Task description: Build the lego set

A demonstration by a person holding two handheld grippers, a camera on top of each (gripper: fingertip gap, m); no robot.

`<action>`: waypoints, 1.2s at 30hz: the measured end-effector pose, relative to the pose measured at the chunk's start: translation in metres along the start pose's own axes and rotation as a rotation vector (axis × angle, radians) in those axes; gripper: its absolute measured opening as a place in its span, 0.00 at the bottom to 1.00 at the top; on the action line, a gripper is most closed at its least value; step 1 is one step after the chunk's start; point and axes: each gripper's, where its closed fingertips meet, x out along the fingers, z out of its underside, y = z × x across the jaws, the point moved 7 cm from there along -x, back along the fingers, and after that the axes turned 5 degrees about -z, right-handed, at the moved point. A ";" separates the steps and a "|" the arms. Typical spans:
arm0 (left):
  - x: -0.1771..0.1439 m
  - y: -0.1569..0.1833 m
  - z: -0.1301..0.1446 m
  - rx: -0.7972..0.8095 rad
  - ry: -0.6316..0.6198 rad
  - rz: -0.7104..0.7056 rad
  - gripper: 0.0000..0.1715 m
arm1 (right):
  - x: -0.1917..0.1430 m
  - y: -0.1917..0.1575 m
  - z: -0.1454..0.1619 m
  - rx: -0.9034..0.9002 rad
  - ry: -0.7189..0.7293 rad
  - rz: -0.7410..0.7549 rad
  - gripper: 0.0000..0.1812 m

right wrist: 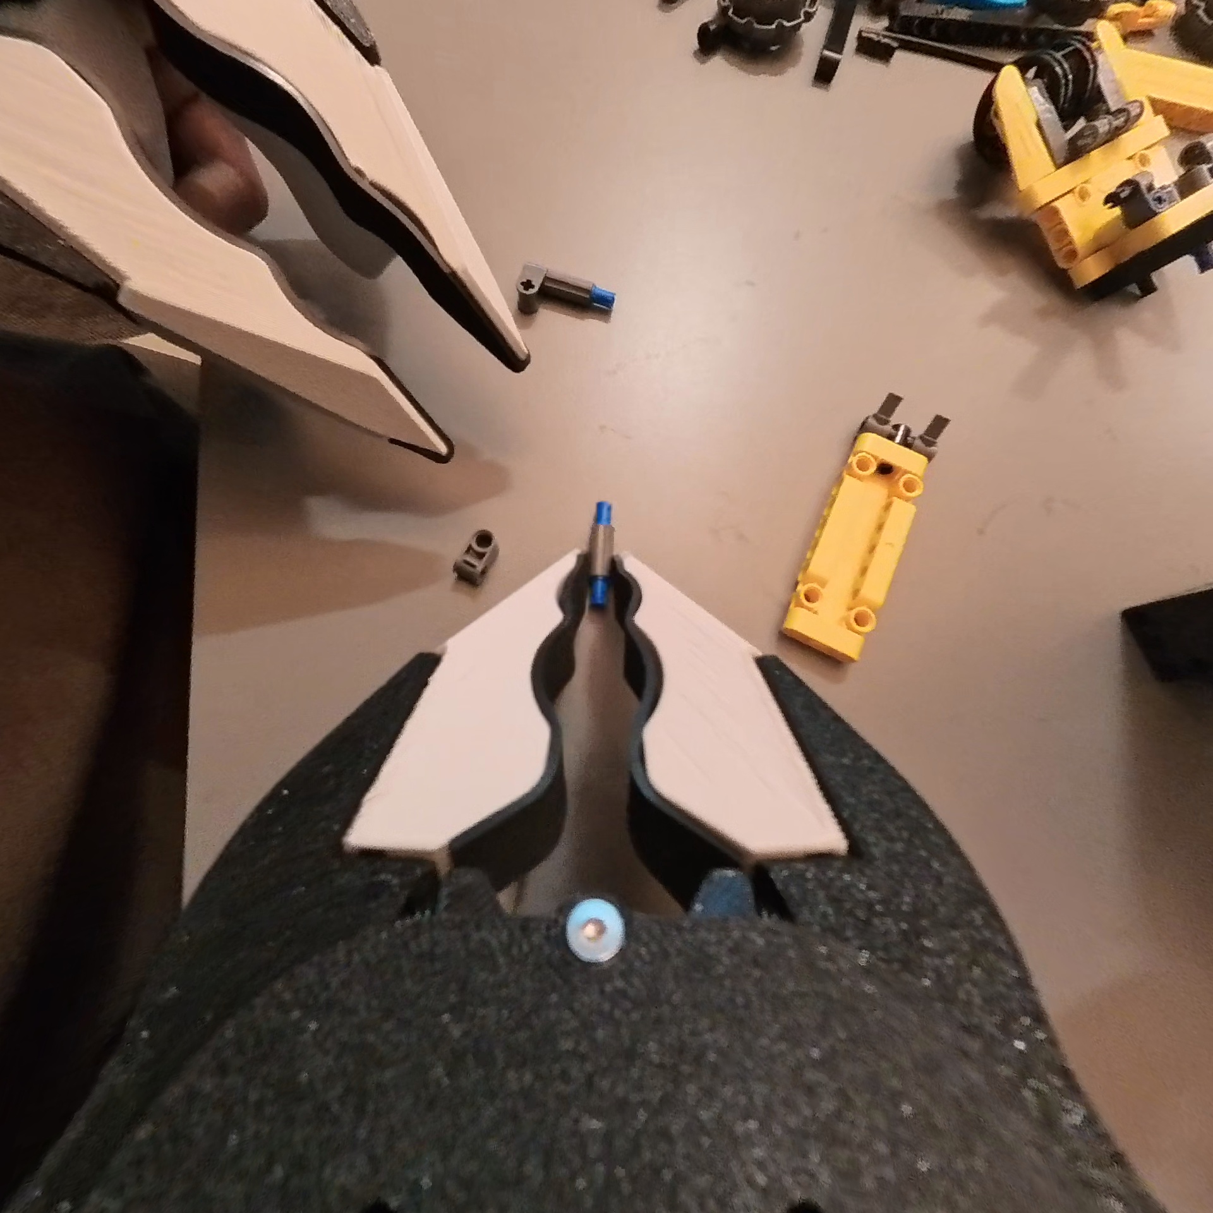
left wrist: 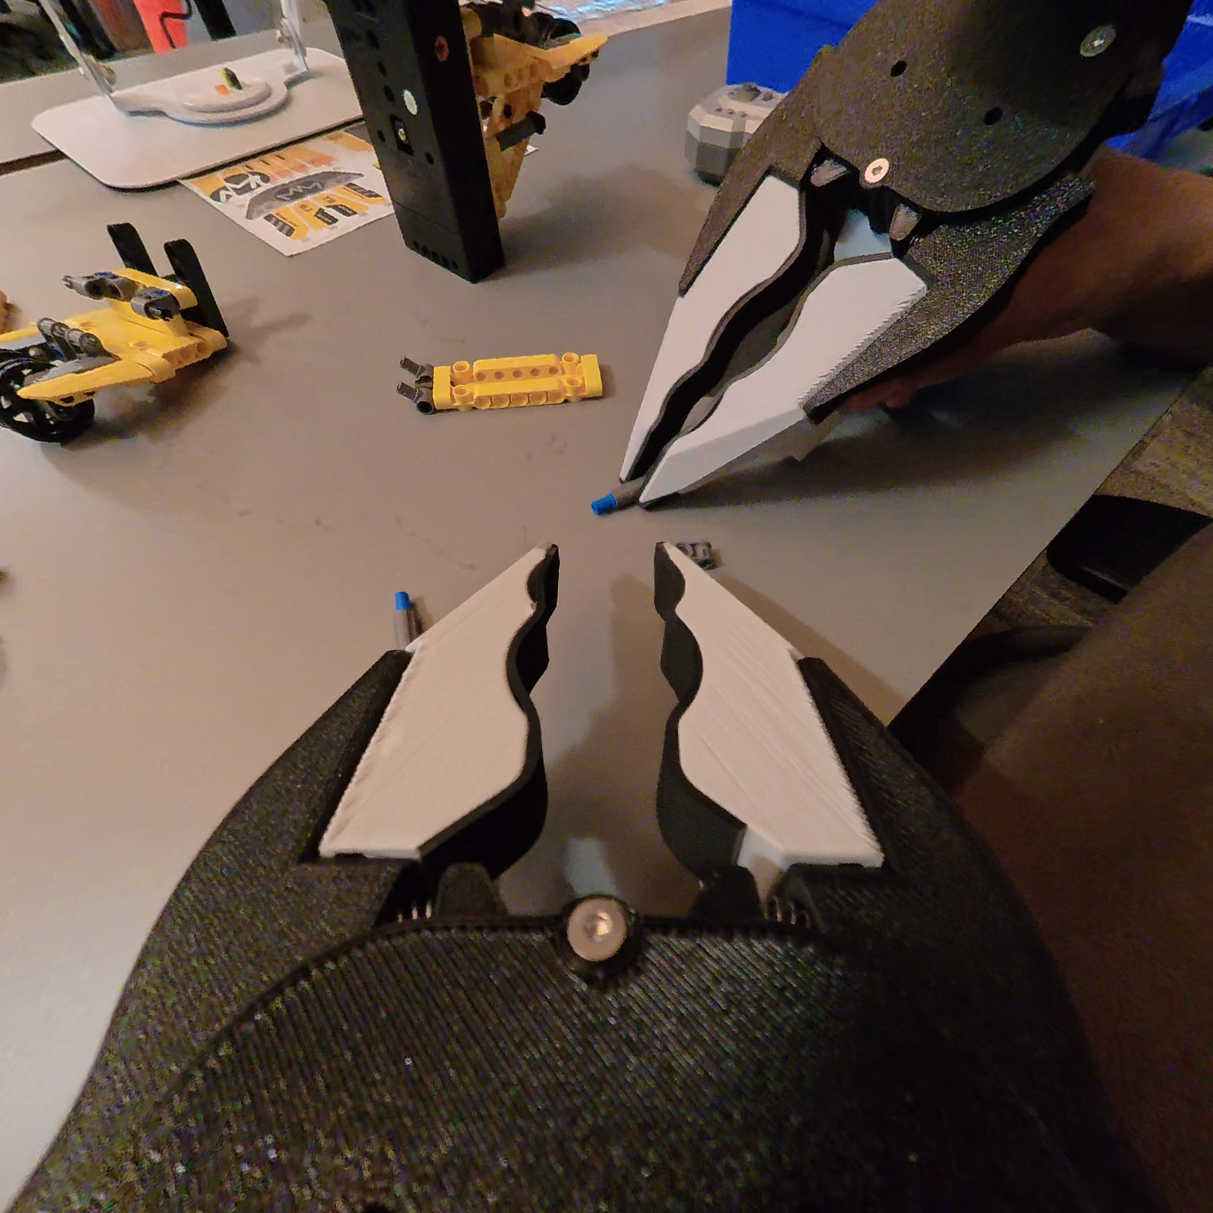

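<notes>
My right gripper (right wrist: 598,554) is pinched on a small grey pin with blue ends (right wrist: 600,550), held right at the fingertips, one blue end poking out past them toward the far side and the other sitting back between the fingers; the tips rest low over the grey table (right wrist: 722,328). My left gripper (left wrist: 607,548) is spread, nothing between its fingers, hovering just near of the right one's tips; a little dark grey connector (right wrist: 475,555) lies on the table just beside it, and a second grey-and-blue pin with an elbow piece (right wrist: 566,297) lies on its left, a bit farther off.

I judge the pin to be light, hard and smooth plastic, apt to twist or shoot out if squeezed off-centre; the grey middle sleeve is the place to hold it, which is where I have it; the blue ends should stay free.

To the right in the right wrist view lies a yellow flat block with two grey pegs (right wrist: 853,538); a half-built yellow vehicle (right wrist: 1076,164) sits far right; a printed sheet (left wrist: 295,190) and a black upright post (left wrist: 426,131) stand at the far side.
</notes>
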 end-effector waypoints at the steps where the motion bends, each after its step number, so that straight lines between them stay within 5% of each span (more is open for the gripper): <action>1: 0.000 0.000 0.000 -0.006 0.001 0.003 0.15 | -0.001 0.001 0.000 -0.004 0.004 -0.002 0.04; 5: -0.001 -0.002 -0.004 -0.118 0.025 0.070 0.17 | -0.011 -0.007 -0.007 -0.073 0.119 -0.082 0.03; 10: -0.005 -0.005 -0.012 -0.615 0.095 0.441 0.20 | -0.024 -0.023 -0.020 -0.265 0.274 -0.059 0.04; 13: -0.009 -0.013 -0.014 -0.828 0.173 0.542 0.14 | -0.031 -0.029 -0.026 -0.323 0.346 -0.028 0.03; 23: -0.007 -0.003 -0.019 -0.787 0.156 0.560 0.02 | -0.039 -0.031 -0.031 -0.376 0.413 0.013 0.04; 36: -0.004 0.001 -0.020 -0.822 0.167 0.598 0.02 | -0.042 -0.033 -0.032 -0.363 0.425 -0.018 0.04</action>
